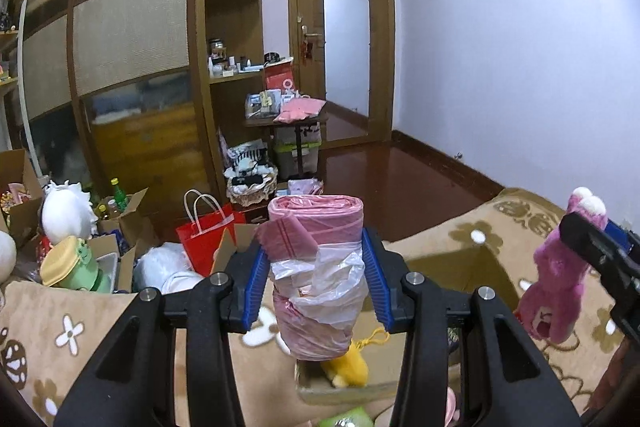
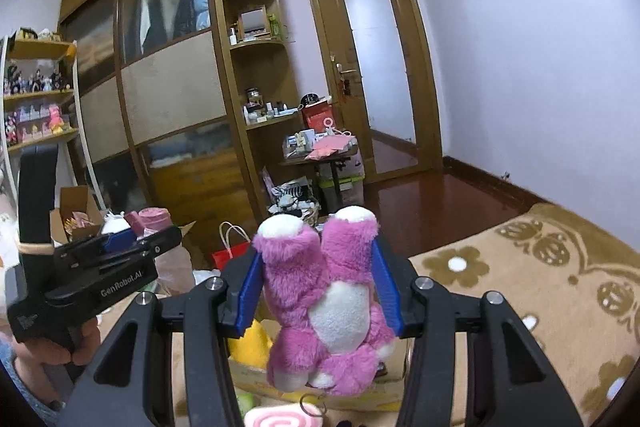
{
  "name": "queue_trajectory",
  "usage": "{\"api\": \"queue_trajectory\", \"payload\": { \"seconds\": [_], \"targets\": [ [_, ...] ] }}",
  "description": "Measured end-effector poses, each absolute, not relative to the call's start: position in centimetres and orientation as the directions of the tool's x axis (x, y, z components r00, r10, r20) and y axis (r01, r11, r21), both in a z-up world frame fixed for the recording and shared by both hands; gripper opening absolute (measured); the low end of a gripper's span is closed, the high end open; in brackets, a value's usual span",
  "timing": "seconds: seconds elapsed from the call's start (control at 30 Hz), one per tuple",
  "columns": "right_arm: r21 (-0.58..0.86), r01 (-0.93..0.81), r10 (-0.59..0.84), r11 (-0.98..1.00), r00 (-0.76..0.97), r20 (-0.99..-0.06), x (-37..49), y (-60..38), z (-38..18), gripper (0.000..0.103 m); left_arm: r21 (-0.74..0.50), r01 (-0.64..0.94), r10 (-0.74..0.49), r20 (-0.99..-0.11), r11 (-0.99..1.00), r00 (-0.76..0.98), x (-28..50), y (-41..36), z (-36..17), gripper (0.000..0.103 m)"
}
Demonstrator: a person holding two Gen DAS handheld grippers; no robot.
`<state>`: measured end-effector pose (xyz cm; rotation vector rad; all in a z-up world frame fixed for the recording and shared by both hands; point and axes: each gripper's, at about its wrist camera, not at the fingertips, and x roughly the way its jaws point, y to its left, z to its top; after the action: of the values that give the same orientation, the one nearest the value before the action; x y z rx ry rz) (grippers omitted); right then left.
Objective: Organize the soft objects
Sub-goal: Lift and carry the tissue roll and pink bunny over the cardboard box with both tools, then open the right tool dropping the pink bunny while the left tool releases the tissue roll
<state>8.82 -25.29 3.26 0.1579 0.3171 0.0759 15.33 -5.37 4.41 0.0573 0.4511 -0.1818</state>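
Left gripper [image 1: 316,283] clamped on load, fingers [image 1: 253,283] raised; right gripper [image 2: 320,291] likewise, alongside.

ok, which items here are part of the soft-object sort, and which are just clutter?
In the job:
- roll of pink bags, in left gripper
- pink plush, in right gripper
- yellow plush

Clutter:
- red bag
- green bottle
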Motion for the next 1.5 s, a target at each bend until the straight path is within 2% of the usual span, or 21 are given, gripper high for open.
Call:
{"api": "queue_trajectory", "payload": {
  "seconds": [0.13,0.53,0.8,1.07,1.3,1.5],
  "targets": [
    [0.145,-0.068,0.108,0.987,0.951,-0.288,9.6,-24.9,3.8,0.053,0.006,0.187,-0.168,-0.413,0.982,0.895,16.0,-5.5,4.9,0.043],
    [0.121,-0.096,0.124,0.988,0.961,-0.247,11.4,-25.6,4.3,0.054,-0.045,0.213,-0.21,-0.462,0.976,0.862,17.4,-5.8,2.5,0.043],
    [0.154,-0.1,0.139,0.983,0.953,-0.27,12.5,-25.7,2.4,0.054,-0.088,0.197,-0.214,-0.516,0.976,0.83,18.5,-5.4,0.4,0.043],
    [0.166,-0.111,0.159,0.98,0.938,-0.309,13.7,-25.6,0.7,0.054,-0.051,0.224,-0.216,-0.531,0.973,0.819,18.5,-6.6,-0.7,0.043],
    [0.233,-0.126,0.199,0.964,0.924,-0.325,14.6,-26.3,-0.9,0.054,-0.068,0.258,-0.25,-0.573,0.964,0.781,18.7,-7.4,-2.2,0.043],
    [0.266,-0.12,0.219,0.956,0.898,-0.382,15.8,-26.6,-3.3,0.054,-0.046,0.273,-0.243,-0.615,0.961,0.75,19.0,-8.6,-3.7,0.044]
  ]
}}
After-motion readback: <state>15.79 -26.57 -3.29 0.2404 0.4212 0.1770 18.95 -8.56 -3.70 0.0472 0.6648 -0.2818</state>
